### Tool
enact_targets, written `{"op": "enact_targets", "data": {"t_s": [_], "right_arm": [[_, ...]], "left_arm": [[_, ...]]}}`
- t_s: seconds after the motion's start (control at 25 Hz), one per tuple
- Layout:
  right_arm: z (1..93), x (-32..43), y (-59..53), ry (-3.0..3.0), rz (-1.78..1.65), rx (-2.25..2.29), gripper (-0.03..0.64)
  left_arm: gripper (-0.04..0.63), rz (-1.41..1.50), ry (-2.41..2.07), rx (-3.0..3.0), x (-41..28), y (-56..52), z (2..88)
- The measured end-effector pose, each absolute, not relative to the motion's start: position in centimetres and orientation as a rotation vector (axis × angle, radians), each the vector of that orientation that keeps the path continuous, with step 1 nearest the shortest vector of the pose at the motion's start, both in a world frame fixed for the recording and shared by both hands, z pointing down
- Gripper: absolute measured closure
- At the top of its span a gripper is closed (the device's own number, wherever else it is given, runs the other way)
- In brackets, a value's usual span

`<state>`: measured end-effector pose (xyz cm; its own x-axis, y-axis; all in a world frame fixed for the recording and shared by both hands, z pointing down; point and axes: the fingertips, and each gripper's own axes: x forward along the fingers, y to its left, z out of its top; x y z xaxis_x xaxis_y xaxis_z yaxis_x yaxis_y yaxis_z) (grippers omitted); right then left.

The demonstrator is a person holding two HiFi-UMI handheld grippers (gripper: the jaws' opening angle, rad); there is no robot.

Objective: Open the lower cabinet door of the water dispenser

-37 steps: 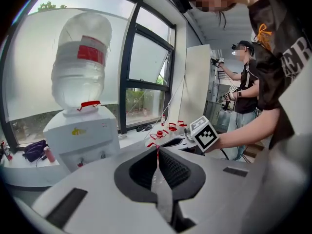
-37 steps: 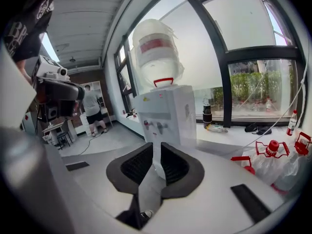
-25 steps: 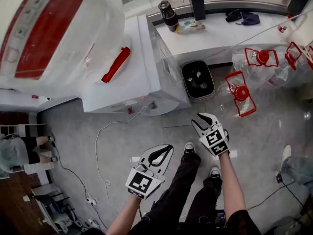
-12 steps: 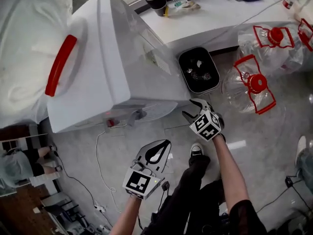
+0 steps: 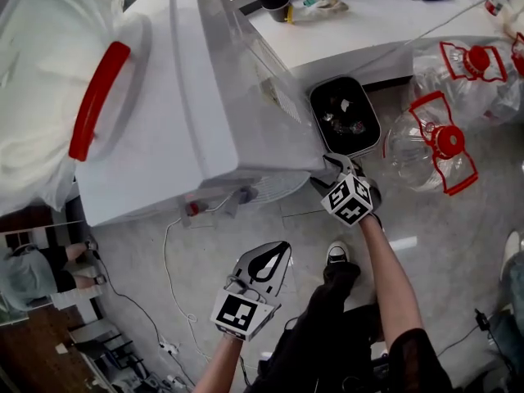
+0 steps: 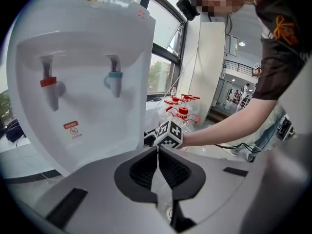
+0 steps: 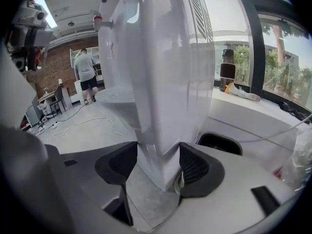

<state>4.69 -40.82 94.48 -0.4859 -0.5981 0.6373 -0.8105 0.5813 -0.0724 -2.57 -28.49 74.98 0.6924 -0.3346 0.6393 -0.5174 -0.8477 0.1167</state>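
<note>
The white water dispenser (image 5: 213,121) stands at the upper left, seen from above, with a red-handled bottle on top. Its taps and drip tray face the left gripper view, dispenser (image 6: 83,82); the lower cabinet front is hidden there behind my gripper's body. My right gripper (image 5: 334,170) is at the dispenser's lower right corner. In the right gripper view its jaws are opening, right gripper (image 7: 158,167), with the dispenser's vertical corner edge (image 7: 161,145) between the pads, not pressed. My left gripper (image 5: 274,254) hangs shut and empty over the floor, in front of the dispenser, left gripper (image 6: 157,155).
A black bin (image 5: 344,117) sits beside the dispenser under a white counter (image 5: 368,23). Clear water bottles with red handles (image 5: 434,142) lie right of it. A white cable (image 5: 168,277) runs over the floor. The person's shoe (image 5: 336,255) is below my right gripper.
Both grippers have sunk toward the floor. The right gripper has moved up against the dispenser's corner and its jaws have spread wider. The view has closed in on the dispenser.
</note>
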Motion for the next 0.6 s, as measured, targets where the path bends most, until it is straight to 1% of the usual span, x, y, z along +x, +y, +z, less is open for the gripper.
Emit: {"op": "enact_targets", "data": {"t_s": [0.16,0.32,0.6], "right_arm": [[94.6,4.7,-40.7,-2.244,0.526,1.138,0.348],[94.3,4.4,-40.7,-2.247,0.592,1.188,0.371],[94.2,4.1,-40.1,-2.205,0.637,1.212,0.350]], "left_arm": [[0.577,0.895,-0.703,2.613,-3.3,-28.4,74.9],[0.578,0.896,-0.739,2.586,-4.4,-27.7,75.2],[0.577,0.892,-0.747,2.567,-4.2,-25.3,74.2]]}}
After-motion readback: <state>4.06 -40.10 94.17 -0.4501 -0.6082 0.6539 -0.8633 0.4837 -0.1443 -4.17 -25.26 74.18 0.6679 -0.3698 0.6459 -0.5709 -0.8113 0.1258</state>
